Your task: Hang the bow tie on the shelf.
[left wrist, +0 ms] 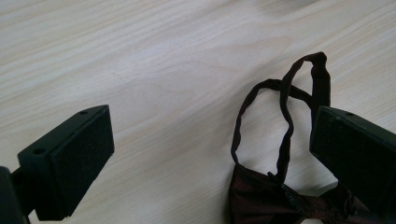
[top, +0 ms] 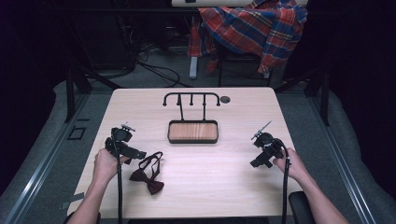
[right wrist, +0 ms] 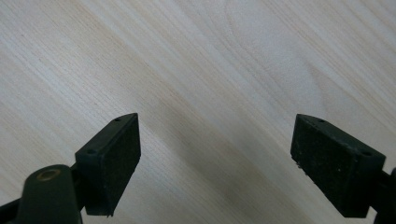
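Left hand-held gripper (top: 138, 153): jaws spread wide, clamping nothing, positioned just beside the bow tie (top: 148, 173). The bow tie lies flat on the desk (top: 210, 177) near its front left, strap looped toward the tray. In the left gripper view the strap (left wrist: 285, 116) passes near one jaw. Right hand-held gripper (top: 258, 162): jaws apart, over bare desk, well apart from the bow tie.

left gripper (top: 135, 153) and right gripper (top: 258, 162) both held low, jaws spread wide.
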The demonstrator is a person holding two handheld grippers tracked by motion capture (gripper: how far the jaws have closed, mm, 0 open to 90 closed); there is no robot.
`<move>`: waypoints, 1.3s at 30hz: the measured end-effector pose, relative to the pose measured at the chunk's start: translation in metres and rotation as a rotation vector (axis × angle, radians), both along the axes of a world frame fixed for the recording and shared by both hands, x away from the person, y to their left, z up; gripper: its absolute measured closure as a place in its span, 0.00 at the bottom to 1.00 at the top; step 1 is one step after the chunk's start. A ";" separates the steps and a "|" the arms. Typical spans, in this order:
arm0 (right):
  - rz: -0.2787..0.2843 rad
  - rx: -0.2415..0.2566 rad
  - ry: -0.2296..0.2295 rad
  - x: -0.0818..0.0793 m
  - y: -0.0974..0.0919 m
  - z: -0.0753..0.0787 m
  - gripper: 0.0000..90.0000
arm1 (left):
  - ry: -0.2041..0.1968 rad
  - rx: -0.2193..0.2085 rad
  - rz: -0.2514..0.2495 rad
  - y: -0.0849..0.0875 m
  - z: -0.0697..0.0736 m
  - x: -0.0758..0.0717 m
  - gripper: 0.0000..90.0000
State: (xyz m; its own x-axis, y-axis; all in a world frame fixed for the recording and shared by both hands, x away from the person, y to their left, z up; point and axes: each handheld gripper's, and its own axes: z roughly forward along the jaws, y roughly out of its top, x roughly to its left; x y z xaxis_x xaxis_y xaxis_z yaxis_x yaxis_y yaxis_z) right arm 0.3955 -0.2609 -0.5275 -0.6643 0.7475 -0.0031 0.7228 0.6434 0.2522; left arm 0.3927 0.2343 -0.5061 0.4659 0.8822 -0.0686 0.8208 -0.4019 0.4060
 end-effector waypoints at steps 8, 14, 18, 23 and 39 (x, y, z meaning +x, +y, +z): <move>0.022 -0.031 0.018 0.001 0.001 0.000 0.18 | 0.040 0.009 -0.014 -0.014 -0.010 0.008 0.00; 0.007 -0.013 0.006 0.000 0.001 -0.002 0.18 | 0.064 0.014 -0.016 -0.019 -0.015 0.012 0.02; 0.004 -0.005 -0.001 0.000 0.002 -0.002 0.18 | 0.067 0.013 -0.038 -0.025 -0.016 0.014 0.06; 0.006 -0.011 0.004 0.000 0.001 -0.002 0.18 | 0.080 0.021 -0.053 -0.031 -0.019 0.017 0.17; 0.006 -0.014 0.005 0.000 0.001 -0.002 0.18 | 0.130 0.063 -0.108 -0.040 -0.031 0.020 0.59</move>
